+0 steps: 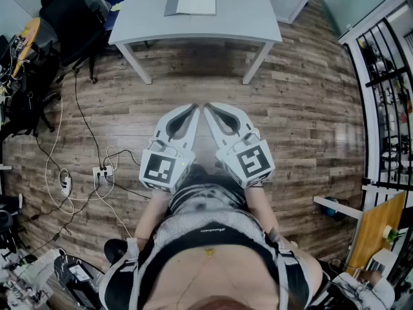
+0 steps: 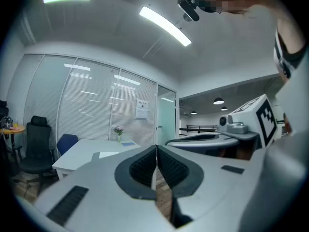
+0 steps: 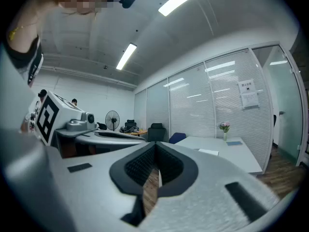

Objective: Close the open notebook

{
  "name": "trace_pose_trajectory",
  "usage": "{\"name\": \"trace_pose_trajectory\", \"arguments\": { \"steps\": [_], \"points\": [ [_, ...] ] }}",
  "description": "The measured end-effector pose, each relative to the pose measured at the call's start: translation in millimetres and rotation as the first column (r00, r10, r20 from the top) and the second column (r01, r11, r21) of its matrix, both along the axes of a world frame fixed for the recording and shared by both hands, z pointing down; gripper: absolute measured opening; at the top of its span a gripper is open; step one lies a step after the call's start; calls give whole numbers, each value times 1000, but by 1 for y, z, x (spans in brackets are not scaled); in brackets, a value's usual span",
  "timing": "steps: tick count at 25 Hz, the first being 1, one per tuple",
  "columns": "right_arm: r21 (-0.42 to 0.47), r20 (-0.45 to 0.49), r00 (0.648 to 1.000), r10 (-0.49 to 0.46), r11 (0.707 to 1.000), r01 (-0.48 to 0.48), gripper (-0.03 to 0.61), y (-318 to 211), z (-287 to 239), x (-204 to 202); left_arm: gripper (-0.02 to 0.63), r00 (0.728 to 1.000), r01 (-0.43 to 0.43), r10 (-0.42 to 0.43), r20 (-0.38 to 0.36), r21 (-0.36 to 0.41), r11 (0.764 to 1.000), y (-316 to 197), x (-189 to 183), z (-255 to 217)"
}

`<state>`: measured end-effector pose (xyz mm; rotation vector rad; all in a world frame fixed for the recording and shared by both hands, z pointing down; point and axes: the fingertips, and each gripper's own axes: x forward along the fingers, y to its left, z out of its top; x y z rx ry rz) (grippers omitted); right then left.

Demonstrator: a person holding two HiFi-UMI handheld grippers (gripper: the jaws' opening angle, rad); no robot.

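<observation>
Two grippers, held level in front of the person at waist height, over bare wooden floor (image 1: pixel 310 121).

- Left gripper (image 1: pixel 193 109): jaws closed, pads meeting tip to tip, nothing between them. Its own view shows only floor through the slit below the tips.
- Right gripper (image 1: pixel 208 107): jaws likewise closed and empty.
- The two grippers angle toward each other; their tips sit just beside one another, and the marker cubes are nearest the body.

At about 8 o'clock from the left gripper, a white power strip (image 1: pixel 102 171) lies on the floor with cables trailing off toward 9 and 10 o'clock.

Counter (image 1: pixel 251 18): pale grey top on white legs, at 12 o'clock, well apart from both grippers.

Notebook (image 1: pixel 190 4): lies flat on the counter, toward its far half, at roughly 12 o'clock from the jaws, a shade toward 11. White page to the right, greyer part to the left. Neither gripper is near it.

At 10 to 11 o'clock, beyond the counter's left end, stands a black office chair (image 1: pixel 71 18). Farthest out, in the left gripper view, a small vase of flowers (image 2: pixel 119 131) stands on the counter's far end, with glass walls and blinds behind it.
</observation>
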<state>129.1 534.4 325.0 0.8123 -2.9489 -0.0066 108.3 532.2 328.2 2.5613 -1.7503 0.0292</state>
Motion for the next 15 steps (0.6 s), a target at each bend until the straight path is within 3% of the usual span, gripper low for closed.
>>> {"name": "trace_pose_trajectory", "arguments": {
  "steps": [2,7,12,15],
  "points": [
    [-13,4,1000,-1,1000,2,-2,0,3,2,11,1000,-4,4,-2,-33,999,2,7,0],
    [-9,-2,1000,13,1000,-13,13,-5,-1,5,14,999,35,-35,-24,2,999,-5,4,-3],
    [0,13,1000,17,1000,-17,49,-12,2,2,16,999,43,-44,-32,-27,999,-12,-3,2],
    [2,15,1000,16,1000,-16,54,-16,4,0,65,998,36,-38,-49,-36,999,-16,-6,5]
  ]
}}
